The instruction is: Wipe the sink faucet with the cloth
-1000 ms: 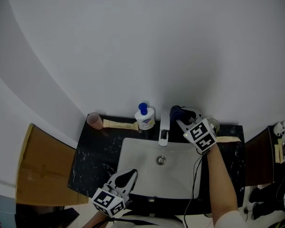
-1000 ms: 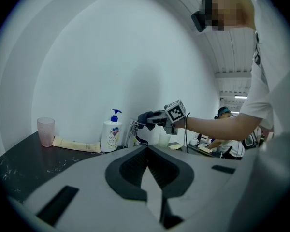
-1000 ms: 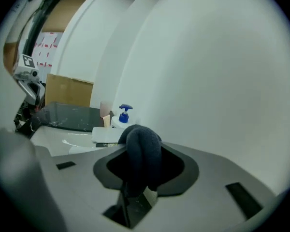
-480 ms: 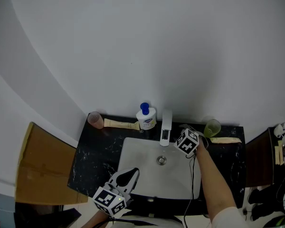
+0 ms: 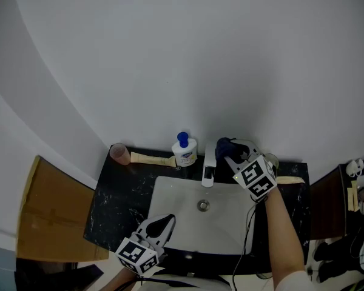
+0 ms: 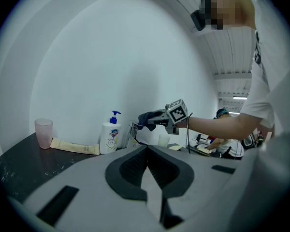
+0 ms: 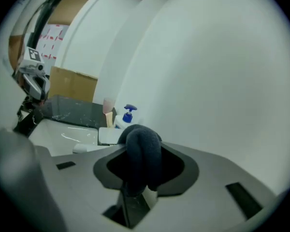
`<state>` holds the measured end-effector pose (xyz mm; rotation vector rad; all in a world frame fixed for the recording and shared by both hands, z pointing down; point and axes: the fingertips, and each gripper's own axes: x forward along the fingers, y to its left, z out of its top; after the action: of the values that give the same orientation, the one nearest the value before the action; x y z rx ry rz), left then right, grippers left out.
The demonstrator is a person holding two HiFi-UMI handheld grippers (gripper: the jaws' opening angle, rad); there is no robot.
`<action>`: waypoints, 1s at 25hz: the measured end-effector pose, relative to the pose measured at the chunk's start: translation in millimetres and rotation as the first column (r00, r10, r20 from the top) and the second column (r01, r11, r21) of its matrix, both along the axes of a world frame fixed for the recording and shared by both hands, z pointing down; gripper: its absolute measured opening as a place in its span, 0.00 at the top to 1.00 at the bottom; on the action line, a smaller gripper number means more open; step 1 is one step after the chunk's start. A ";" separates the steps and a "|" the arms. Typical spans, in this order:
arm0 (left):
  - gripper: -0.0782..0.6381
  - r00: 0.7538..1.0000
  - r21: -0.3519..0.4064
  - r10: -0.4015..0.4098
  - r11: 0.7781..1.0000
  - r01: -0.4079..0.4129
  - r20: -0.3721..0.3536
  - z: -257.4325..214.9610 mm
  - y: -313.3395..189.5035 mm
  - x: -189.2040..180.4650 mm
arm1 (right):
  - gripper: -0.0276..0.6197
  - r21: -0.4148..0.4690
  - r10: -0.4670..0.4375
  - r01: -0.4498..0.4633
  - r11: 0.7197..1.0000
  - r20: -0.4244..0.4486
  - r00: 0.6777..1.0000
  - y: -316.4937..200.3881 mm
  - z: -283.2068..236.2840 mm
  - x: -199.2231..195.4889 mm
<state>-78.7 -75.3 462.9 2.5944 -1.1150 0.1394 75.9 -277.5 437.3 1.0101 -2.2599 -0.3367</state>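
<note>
The chrome faucet [image 5: 208, 163] stands at the back of the white sink [image 5: 170, 193]. My right gripper [image 5: 229, 151] is shut on a dark blue cloth [image 5: 224, 145] and holds it against the faucet's back right side, near its base. In the right gripper view the cloth [image 7: 142, 151] bulges between the jaws, with the faucet [image 7: 110, 135] just beyond it. My left gripper [image 5: 162, 225] hovers over the sink's front left rim, jaws together with nothing in them. From the left gripper view the faucet [image 6: 133, 132] shows with the cloth [image 6: 147, 119] above it.
On the black counter [image 5: 118, 199] stand a pink cup [image 5: 119, 154], a cream tube [image 5: 151, 159] and a blue-capped soap bottle [image 5: 184, 151]. A green cup [image 5: 272, 159] and another tube [image 5: 290, 179] lie to the right. A cardboard box [image 5: 48, 217] stands at the left.
The right gripper slid the cloth forward along the faucet's right side half a second ago, then went back up to the faucet's rear. The left gripper has barely moved.
</note>
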 end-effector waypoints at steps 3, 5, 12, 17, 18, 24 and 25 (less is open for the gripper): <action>0.89 1.000 0.006 0.010 1.000 -0.010 -0.006 2.2 0.6 2.6 | 0.76 0.018 -0.007 0.008 1.000 -0.037 0.999 8.1 1.9 -3.0; 0.89 1.000 0.008 0.010 1.000 -0.010 -0.007 1.0 0.2 3.7 | 0.76 -0.045 0.001 -0.003 0.999 -0.031 1.000 12.1 32.3 -2.0; 0.89 1.000 0.006 -0.010 1.000 0.009 0.013 0.1 5.9 -6.2 | 0.76 -0.301 0.104 -0.069 0.951 0.101 0.989 32.0 159.5 6.0; 0.89 0.999 -0.006 -0.032 0.999 0.032 0.028 3.2 9.9 -15.6 | 0.76 -0.332 0.082 -0.003 0.943 0.225 0.971 41.0 163.2 -11.0; 0.89 0.999 -0.009 -0.032 0.999 0.032 0.030 3.3 10.5 -15.5 | 0.76 -0.319 0.083 0.005 0.948 0.262 0.962 37.2 155.6 -14.3; 0.89 0.999 -0.010 -0.038 0.999 0.039 0.036 -1.5 13.2 -12.4 | 0.76 -0.273 0.021 0.083 0.958 0.359 0.933 43.0 127.7 -22.7; 0.89 0.999 -0.009 -0.038 0.999 0.038 0.033 -0.4 14.0 -12.3 | 0.76 -0.272 0.004 0.105 0.957 0.373 0.928 49.8 124.7 -23.3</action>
<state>-91.0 -61.3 462.4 2.5699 -1.1718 0.1786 52.6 -227.7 561.9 0.9194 -2.5789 0.1801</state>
